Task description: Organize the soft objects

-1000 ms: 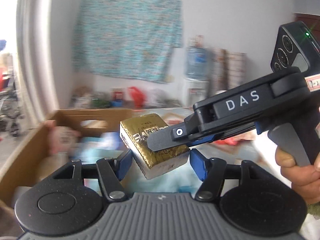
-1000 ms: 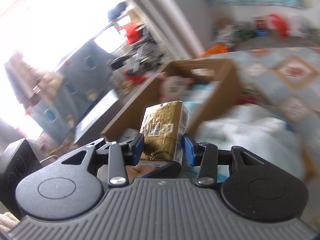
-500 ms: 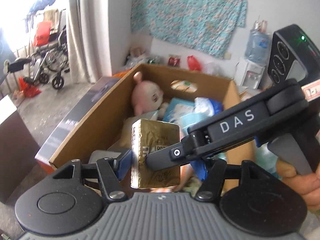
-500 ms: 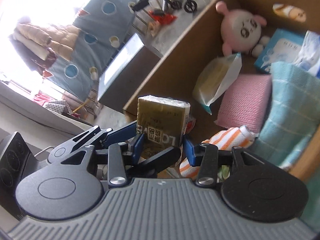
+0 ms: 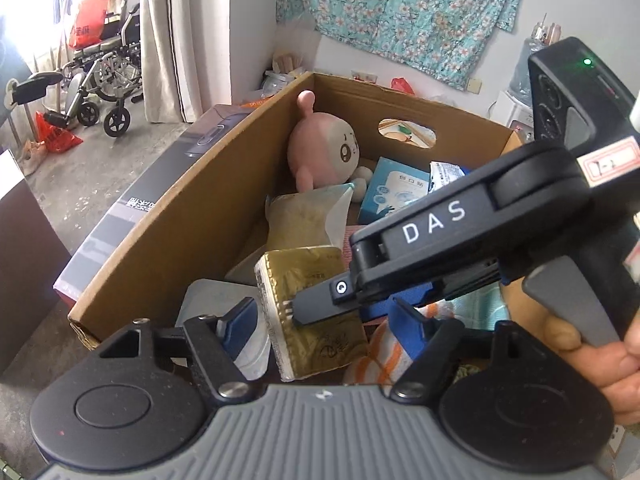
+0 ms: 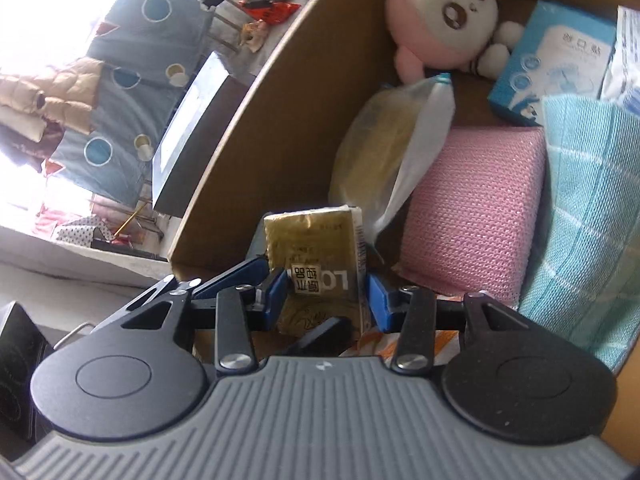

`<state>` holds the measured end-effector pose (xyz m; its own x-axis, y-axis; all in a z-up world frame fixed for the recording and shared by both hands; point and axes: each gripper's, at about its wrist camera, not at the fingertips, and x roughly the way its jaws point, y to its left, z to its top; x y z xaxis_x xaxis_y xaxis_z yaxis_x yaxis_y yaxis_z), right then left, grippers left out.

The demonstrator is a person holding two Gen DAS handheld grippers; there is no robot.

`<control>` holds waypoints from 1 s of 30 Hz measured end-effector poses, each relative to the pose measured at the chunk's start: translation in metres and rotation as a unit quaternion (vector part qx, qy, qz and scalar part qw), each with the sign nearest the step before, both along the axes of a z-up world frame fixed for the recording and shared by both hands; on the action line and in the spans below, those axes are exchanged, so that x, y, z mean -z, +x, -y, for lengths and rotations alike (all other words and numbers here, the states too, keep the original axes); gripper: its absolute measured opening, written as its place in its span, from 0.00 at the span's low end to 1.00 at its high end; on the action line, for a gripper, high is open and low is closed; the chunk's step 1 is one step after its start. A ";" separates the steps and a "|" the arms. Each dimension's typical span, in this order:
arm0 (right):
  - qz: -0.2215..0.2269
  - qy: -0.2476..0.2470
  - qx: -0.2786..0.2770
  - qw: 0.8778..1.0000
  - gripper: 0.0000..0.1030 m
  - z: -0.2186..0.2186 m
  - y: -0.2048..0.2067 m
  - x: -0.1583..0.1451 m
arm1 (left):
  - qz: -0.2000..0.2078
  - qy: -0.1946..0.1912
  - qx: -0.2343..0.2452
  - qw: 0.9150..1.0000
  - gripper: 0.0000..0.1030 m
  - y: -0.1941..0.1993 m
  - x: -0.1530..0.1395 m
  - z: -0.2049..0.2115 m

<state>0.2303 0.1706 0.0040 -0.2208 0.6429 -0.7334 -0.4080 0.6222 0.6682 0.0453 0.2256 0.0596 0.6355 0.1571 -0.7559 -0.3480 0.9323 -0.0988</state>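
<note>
A gold foil tissue pack point(image 5: 316, 320) point(image 6: 316, 256) hangs low over the near corner of an open cardboard box point(image 5: 180, 240) point(image 6: 280, 100). My right gripper point(image 6: 326, 294) is shut on the pack, its blue pads pressing both sides; in the left wrist view it reaches in from the right, and its black fingertip point(image 5: 316, 308) lies across the pack. My left gripper point(image 5: 320, 320) straddles the same pack. Its jaws are opening, and a gap shows between the left pad point(image 5: 240, 322) and the foil.
Inside the box lie a pink plush point(image 5: 320, 148) point(image 6: 444, 16), a clear bag point(image 6: 384, 152), a pink knitted pad point(image 6: 472, 216), a teal cloth point(image 6: 584, 220), a blue carton point(image 6: 556, 60) and an orange-striped cloth point(image 5: 384, 352). A long dark box point(image 5: 160, 184) rests against its outer wall.
Both grippers came down over the box with the gold pack and now sit low at its near corner. The left jaws have spread away from the pack.
</note>
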 end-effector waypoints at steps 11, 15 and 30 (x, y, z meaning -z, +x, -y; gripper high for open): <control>0.035 0.011 0.019 0.999 0.46 0.010 0.003 -0.017 | 0.031 -0.005 -0.003 0.999 0.75 -0.018 -0.013 -0.002; 0.058 0.040 0.020 0.997 0.45 0.000 0.008 -0.034 | 0.061 -0.003 -0.007 0.998 0.79 -0.038 -0.022 -0.002; 0.097 -0.026 -0.038 0.994 0.45 -0.043 0.012 -0.013 | 0.121 0.014 -0.045 0.992 0.91 -0.097 -0.031 -0.006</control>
